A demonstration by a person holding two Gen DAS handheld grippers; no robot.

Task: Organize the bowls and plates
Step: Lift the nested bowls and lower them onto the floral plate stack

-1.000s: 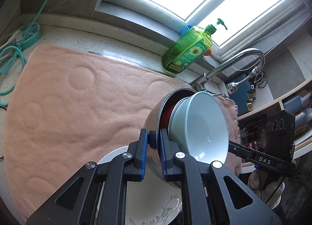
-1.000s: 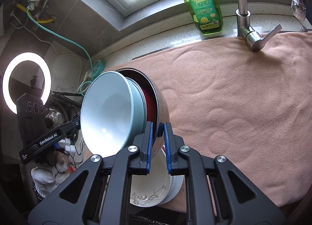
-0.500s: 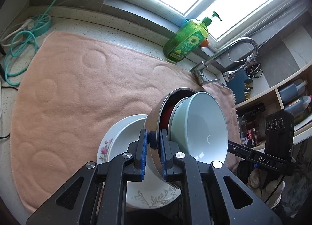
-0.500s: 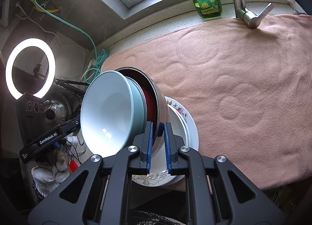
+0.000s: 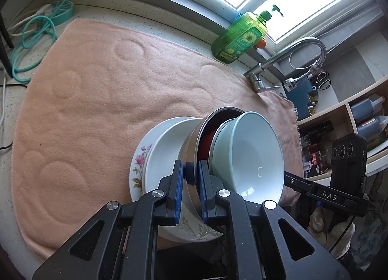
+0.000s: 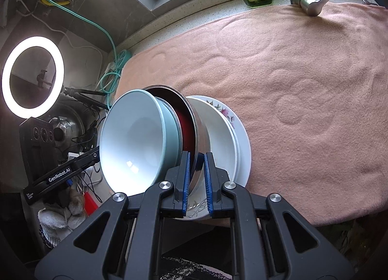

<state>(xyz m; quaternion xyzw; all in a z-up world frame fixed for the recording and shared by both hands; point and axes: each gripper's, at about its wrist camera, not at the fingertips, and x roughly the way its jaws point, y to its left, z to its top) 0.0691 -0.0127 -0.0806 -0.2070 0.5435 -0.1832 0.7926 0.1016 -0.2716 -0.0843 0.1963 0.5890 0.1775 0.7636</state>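
Note:
A steel bowl (image 5: 194,139) holds a red bowl (image 5: 206,139) and a pale blue bowl (image 5: 252,154) nested inside. My left gripper (image 5: 190,178) is shut on the steel bowl's rim on one side. My right gripper (image 6: 196,166) is shut on the rim of the steel bowl (image 6: 202,134) on the opposite side. The nested stack, with the pale blue bowl (image 6: 135,144) innermost, hangs above a stack of white plates (image 5: 160,151), the lowest one flowered (image 6: 232,120), on the pink towel (image 5: 97,100). The other gripper's arm shows in each view.
A green soap bottle (image 5: 240,40) and a steel tap (image 5: 305,54) stand at the back by the window. A teal hose (image 5: 31,44) coils at the counter's left end. Shelves with dark bottles (image 5: 366,120) stand at the right. A ring light (image 6: 32,76) stands off the counter.
Both grippers have risen and pulled back with the nested bowls. More of the towel and the plate stack below now shows.

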